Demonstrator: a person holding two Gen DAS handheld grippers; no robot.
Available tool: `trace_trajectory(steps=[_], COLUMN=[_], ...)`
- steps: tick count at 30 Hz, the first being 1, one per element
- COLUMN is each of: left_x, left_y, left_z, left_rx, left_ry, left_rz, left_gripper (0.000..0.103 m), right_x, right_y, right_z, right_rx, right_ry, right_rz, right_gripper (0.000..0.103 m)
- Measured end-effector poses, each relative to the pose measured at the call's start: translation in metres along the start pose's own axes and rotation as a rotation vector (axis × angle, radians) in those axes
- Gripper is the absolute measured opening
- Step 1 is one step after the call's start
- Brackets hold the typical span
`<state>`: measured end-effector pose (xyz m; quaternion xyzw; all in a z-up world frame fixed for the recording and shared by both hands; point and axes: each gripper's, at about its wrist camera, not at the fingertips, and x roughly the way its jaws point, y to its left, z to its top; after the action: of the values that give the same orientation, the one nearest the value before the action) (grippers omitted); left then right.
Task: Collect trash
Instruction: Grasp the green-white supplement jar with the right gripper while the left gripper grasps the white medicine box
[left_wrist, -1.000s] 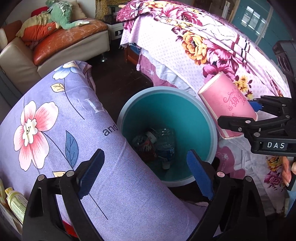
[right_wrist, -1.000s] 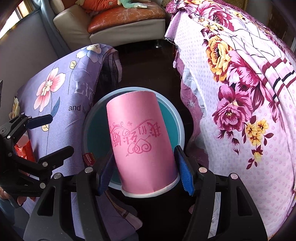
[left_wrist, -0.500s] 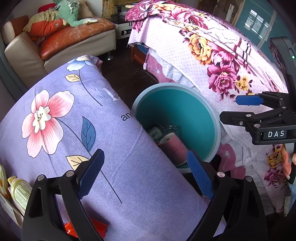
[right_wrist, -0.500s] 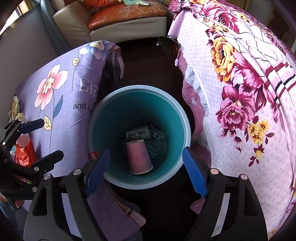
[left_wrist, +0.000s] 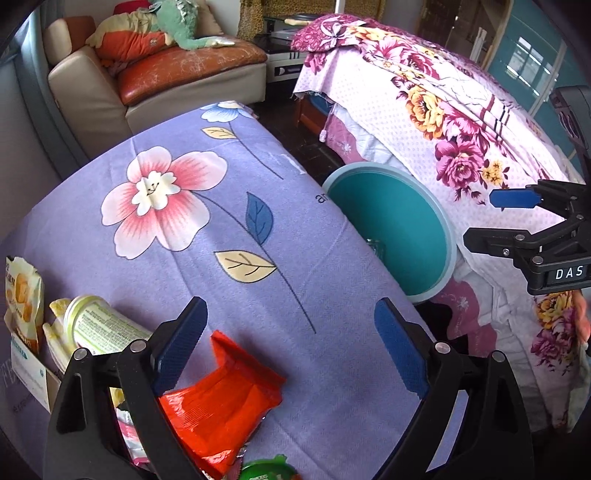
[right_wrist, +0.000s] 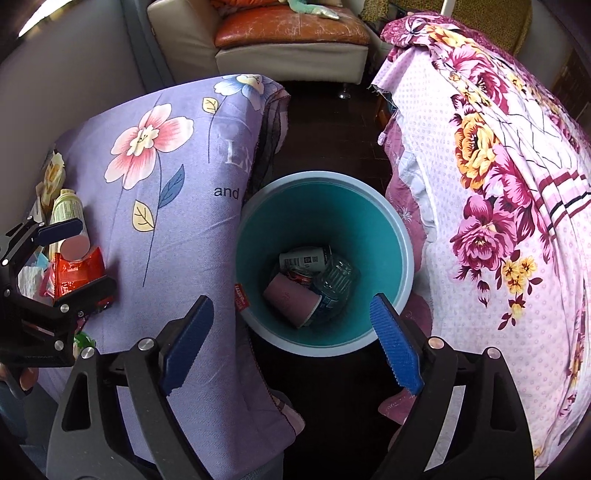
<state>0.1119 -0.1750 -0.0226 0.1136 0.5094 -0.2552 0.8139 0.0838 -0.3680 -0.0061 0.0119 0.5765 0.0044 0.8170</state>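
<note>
A teal bin (right_wrist: 391, 229) with a pale blue rim stands on the floor between two cloth-covered surfaces; it also shows in the left wrist view (left_wrist: 406, 221). A pink paper cup (right_wrist: 291, 301), a can and a clear bottle lie in its bottom. My right gripper (right_wrist: 291, 343) is open and empty above the bin's near rim. My left gripper (left_wrist: 291, 347) is open and empty over the purple cloth, just above a red wrapper (left_wrist: 221, 402). A green-labelled can (left_wrist: 99, 328) and a snack bag (left_wrist: 22, 291) lie to its left.
A purple floral cloth (left_wrist: 207, 229) covers the table at left. A pink floral cloth (right_wrist: 498, 192) covers the surface at right. A sofa with an orange cushion (left_wrist: 184, 70) stands behind. Dark floor runs between them.
My right gripper opened and the pink cup dropped into the bin. My left gripper swung left from the bin toward the trash on the purple cloth.
</note>
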Motion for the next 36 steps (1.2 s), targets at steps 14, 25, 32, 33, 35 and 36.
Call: trace_trajectory(steps=[14,25,32,33,35,36], left_x=[-0.059,-0.092,-0.088,-0.086,-0.081,-0.079], left_y=[0.106,0.214,0.262,0.266,0.275,0.279], left_z=[-0.068,-0.127,-0.145,-0.145,-0.143,-0.141], left_rx=[-0.153,-0.354,-0.503,-0.523,-0.564,-0.582], left_ry=[-0.026,-0.021,-0.003,-0.001,0.004,0.006], left_rz=[0.094,0.175,0.191,0.185,0.171,0.165], left_gripper=[0.092,0.092,0.092,0.092,0.092,0.092], right_x=[-0.008,-0.005,0.013,0.016,0.023,0.027], right_y=[0.117,0.199,0.24,0.245,0.257,0.262], right_z=[0.001,0.006,0.034,0.039,0.049,0.054], right_rx=[-0.245,-0.363,-0.399,-0.401,-0.41,-0.414], right_ry=[0.033,0.052,0.077,0.08,0.09,0.096], right_rz=[0.016,0.037,0.065,0.071,0.089,0.099], right_gripper=[0.083,0.083,0.083,0.083,0.083,0.083])
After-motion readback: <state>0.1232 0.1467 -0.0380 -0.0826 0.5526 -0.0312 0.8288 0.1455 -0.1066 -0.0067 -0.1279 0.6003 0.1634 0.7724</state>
